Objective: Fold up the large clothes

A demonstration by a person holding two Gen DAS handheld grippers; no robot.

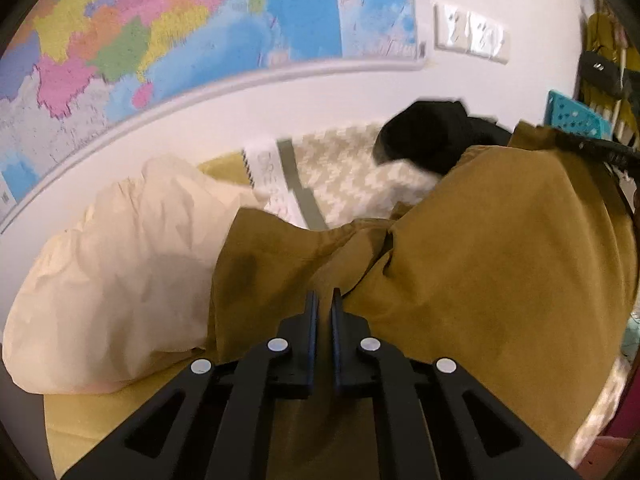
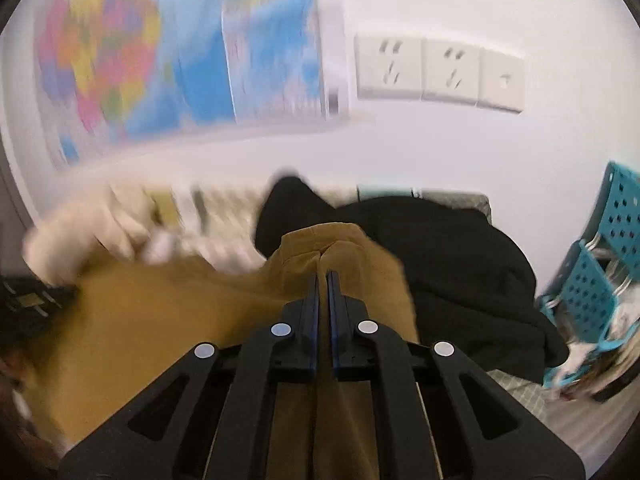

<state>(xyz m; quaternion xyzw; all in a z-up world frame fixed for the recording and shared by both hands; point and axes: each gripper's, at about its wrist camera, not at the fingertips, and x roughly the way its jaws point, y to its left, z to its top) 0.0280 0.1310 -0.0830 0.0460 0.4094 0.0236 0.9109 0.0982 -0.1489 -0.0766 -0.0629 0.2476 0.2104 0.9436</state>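
- Left wrist view: the left gripper [image 1: 325, 294] has its fingers pinched narrow on a fold of the mustard-brown garment [image 1: 480, 264], which is bunched beside a cream garment [image 1: 120, 264]. A teal perforated basket [image 1: 574, 116] shows at the far right; its contents cannot be told here.
- Right wrist view: the right gripper [image 2: 323, 276] is clamped on the brown garment's edge, in front of a black garment [image 2: 460, 272]. The teal basket holds blurred, indistinct items.
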